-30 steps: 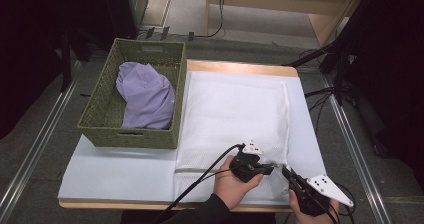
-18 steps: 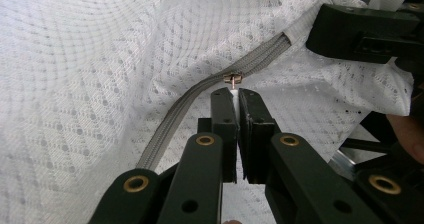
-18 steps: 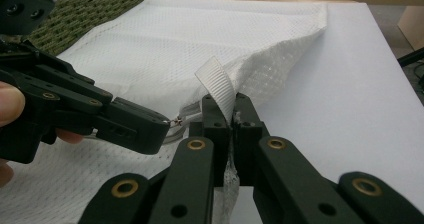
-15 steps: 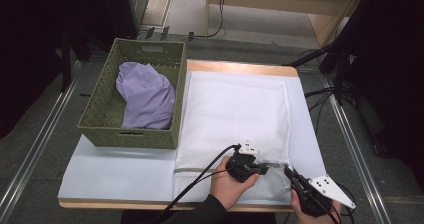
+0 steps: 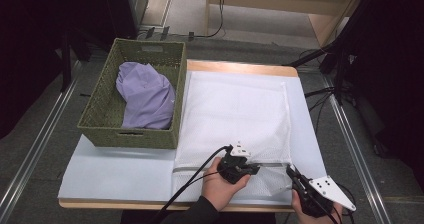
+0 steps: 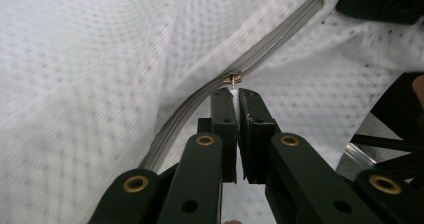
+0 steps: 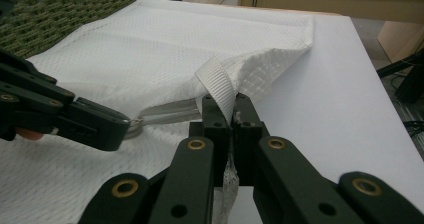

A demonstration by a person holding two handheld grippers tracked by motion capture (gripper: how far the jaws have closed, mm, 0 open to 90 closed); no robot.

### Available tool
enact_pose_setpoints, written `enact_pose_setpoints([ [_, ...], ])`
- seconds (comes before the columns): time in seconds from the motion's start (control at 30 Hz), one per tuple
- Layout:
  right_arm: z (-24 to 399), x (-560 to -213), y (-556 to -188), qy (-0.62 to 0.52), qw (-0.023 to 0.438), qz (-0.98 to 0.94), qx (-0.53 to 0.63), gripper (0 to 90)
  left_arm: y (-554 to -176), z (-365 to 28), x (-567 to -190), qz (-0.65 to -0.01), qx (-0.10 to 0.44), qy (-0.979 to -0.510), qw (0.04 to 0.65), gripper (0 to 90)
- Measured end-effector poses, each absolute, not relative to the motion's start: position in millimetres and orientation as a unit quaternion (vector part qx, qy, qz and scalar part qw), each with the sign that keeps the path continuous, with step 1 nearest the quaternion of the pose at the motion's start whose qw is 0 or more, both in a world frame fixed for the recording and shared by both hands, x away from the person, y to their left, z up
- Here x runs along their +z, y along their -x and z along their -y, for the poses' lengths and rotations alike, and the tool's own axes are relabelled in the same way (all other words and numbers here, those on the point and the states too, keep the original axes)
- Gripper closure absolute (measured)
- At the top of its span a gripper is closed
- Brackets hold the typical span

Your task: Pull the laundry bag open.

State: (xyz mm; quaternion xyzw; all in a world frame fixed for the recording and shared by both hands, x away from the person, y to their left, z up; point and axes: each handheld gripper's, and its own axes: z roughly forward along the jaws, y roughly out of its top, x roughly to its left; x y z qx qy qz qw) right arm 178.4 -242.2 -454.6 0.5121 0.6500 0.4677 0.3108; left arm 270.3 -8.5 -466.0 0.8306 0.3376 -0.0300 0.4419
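Observation:
A white mesh bag [image 5: 235,109] lies flat on the table, its zipper [image 5: 270,164] running along the near side. My left gripper [image 5: 256,170] is shut on the small metal zipper pull [image 6: 232,79], just below the grey zipper band [image 6: 280,39]. My right gripper [image 5: 292,173] is shut on the bag's near right corner, beside a white ribbon loop [image 7: 217,81], and lifts that corner slightly. In the right gripper view the left gripper [image 7: 131,125] comes in from the left at the zipper. In each gripper view the black jaws stand closed together.
A green woven basket [image 5: 130,136] stands at the left of the table with a lilac cloth [image 5: 145,96] in it. A pale sheet [image 5: 120,166] covers the wooden tabletop. Cables trail from both grippers toward the near edge.
My left gripper has crept a little to the left along the zipper, still shut on the pull. The right gripper has kept still on the corner.

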Motion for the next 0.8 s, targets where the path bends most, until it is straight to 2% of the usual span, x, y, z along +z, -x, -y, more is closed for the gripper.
enact_pose_setpoints([
  [0.8,248.4,-456.4,-179.8,-0.522,0.323,-0.644,0.458,88.8,-265.2,-45.5,-471.8,-0.383,0.003,-0.815,0.434,87.5],
])
